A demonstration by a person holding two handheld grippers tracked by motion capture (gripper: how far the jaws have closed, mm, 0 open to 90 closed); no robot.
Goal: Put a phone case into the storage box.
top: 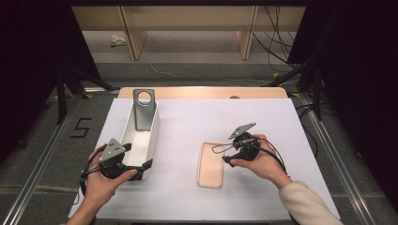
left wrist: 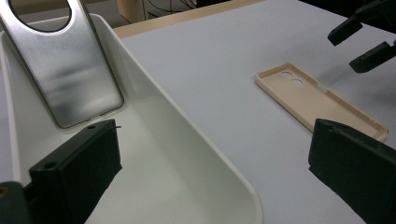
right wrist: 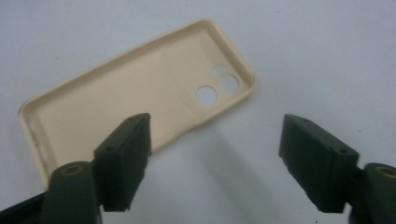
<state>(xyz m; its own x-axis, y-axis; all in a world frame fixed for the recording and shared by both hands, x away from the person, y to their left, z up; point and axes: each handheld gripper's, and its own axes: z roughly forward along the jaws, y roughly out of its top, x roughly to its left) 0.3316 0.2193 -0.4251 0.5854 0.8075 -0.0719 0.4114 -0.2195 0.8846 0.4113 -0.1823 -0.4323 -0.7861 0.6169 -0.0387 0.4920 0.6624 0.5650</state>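
The worktop [top: 197, 122] is plain white with a pale wood strip along its far edge. Left of centre sits a glossy white bin [top: 141, 136] holding a brushed silver-grey phone case [top: 143, 110]. Right of centre lies a beige phone case [top: 211, 165]. Both grippers' jaws are matte black.

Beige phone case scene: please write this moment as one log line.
beige plastic phone case: flat on table | right hand-held gripper: open beside it | left hand-held gripper: open at white tray

The bench [top: 263, 117] has a white top with a wooden far edge. Grey floor [top: 42, 140] surrounds it, marked "5" [top: 80, 127]. Wooden shelving [top: 187, 23] stands beyond, with cables [top: 277, 42] trailing.
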